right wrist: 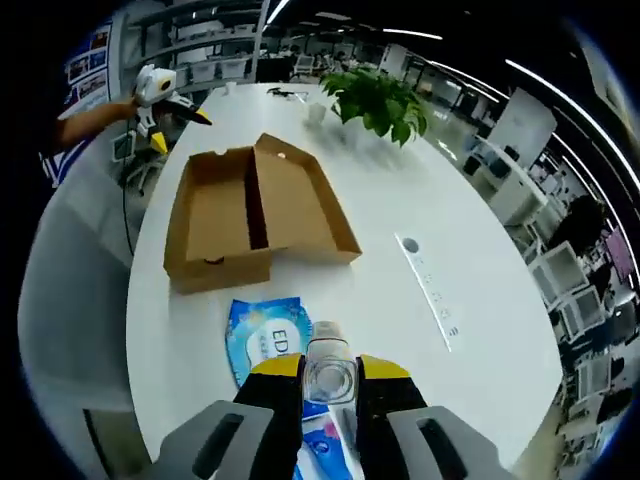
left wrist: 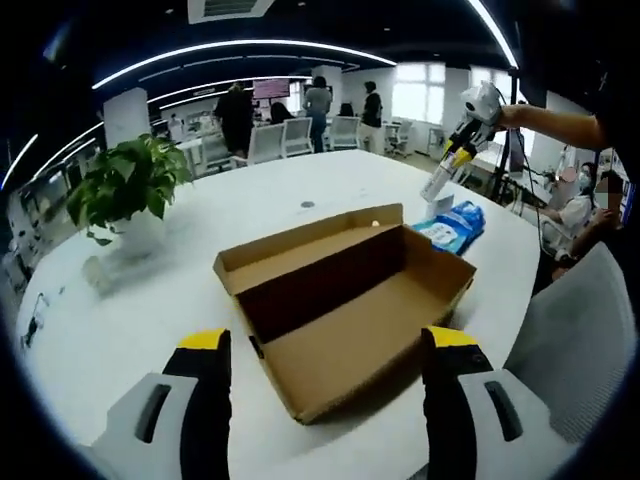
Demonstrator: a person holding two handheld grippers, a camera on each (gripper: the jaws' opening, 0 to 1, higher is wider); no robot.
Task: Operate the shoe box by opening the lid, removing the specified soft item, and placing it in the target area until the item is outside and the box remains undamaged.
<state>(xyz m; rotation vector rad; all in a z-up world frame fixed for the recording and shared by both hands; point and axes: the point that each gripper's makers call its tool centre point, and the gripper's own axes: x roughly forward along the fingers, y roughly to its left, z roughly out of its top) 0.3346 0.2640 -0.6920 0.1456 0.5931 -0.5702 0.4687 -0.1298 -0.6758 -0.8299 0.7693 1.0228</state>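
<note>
Box: brown cardboard shoe box (left wrist: 350,320) lies open on the white oval table (left wrist: 200,300), lid folded back flat beside the tray; in the right gripper view the same box (right wrist: 250,215) shows bare cardboard inside both halves.
Soft item: blue-and-white plastic pack of wipes (right wrist: 268,345) lies flat on the table outside the box, just beside one of its short ends; from the left gripper view it sits past the far corner of the box (left wrist: 452,226).
Right gripper (right wrist: 330,385): yellow-tipped black jaws are drawn in narrow on a small clear bottle-like object (right wrist: 328,372), held above the wipes pack; seen from the left gripper view it hangs over the pack (left wrist: 440,180) at the end of a person's outstretched arm.
Left gripper (left wrist: 330,350): jaws stand wide apart, nothing between them, low over the near edge of the box.
Surroundings: green leafy plant in a white pot (left wrist: 128,190) stands on the table, well apart from the box; several people stand near desks at the far end of the office.
</note>
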